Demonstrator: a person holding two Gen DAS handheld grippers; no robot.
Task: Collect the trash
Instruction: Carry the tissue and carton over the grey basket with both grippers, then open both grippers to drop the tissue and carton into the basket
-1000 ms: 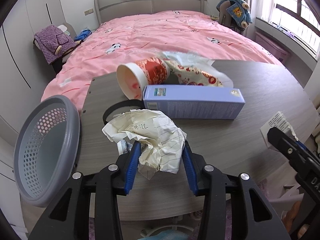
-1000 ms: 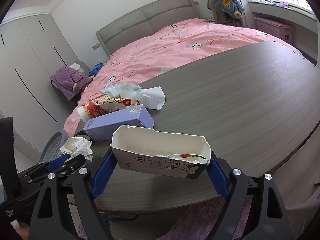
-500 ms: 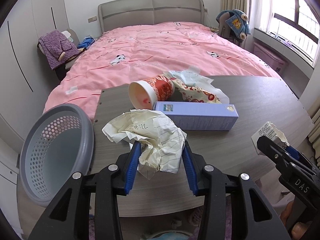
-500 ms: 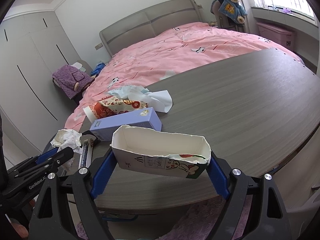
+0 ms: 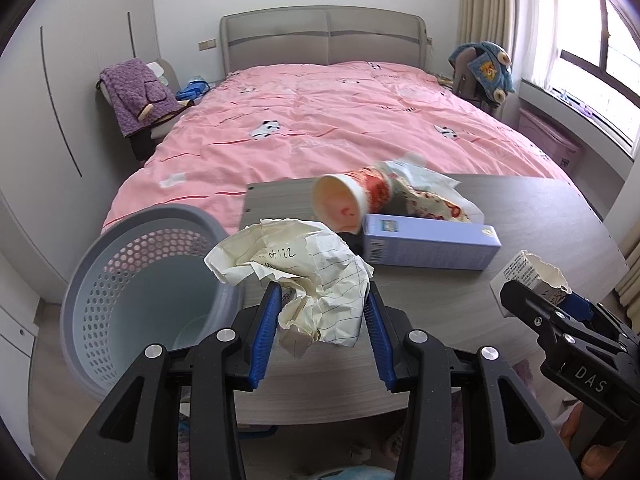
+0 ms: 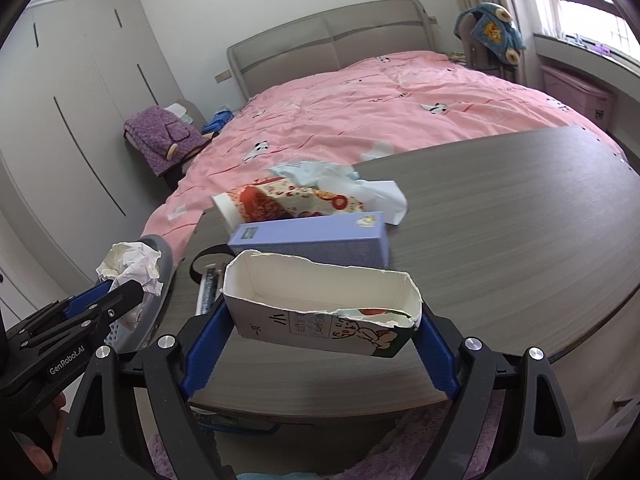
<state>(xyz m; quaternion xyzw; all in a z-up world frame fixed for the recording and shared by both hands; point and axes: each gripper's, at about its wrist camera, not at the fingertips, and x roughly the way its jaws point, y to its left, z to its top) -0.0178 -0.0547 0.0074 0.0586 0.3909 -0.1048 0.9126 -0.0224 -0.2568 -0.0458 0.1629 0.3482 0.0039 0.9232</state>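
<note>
Left gripper [image 5: 322,316] clamps a crumpled ball of cream lined paper [image 5: 292,276] between its blue pads, jaws narrowed onto it; paper bulges above and below the pads. Right gripper [image 6: 320,330] holds a torn-open white carton with cartoon print [image 6: 320,308] end to end, jaws spread wide across its length, open top facing up.

Landmark: the grey wood-grain table [image 6: 500,236]. Paper ball hangs over the table's left near corner, just beside the rim of a grey perforated plastic basket [image 5: 132,280] that stands on the floor left of the table. Carton hangs above the table's near edge.

On the table's far-left part: a lavender rectangular box [image 5: 432,246] lying flat, behind it a tipped red-and-white paper cup [image 5: 352,200], a printed wrapper and white crumpled tissue [image 6: 352,184]. A dark ring-shaped item, maybe a tape roll [image 6: 208,260], sits at the table's left edge, mostly hidden by the carton.

Beyond the table: a bed with pink duvet [image 5: 340,128], grey headboard, purple garment on a chair, window at right. Basket bottom unclear.
</note>
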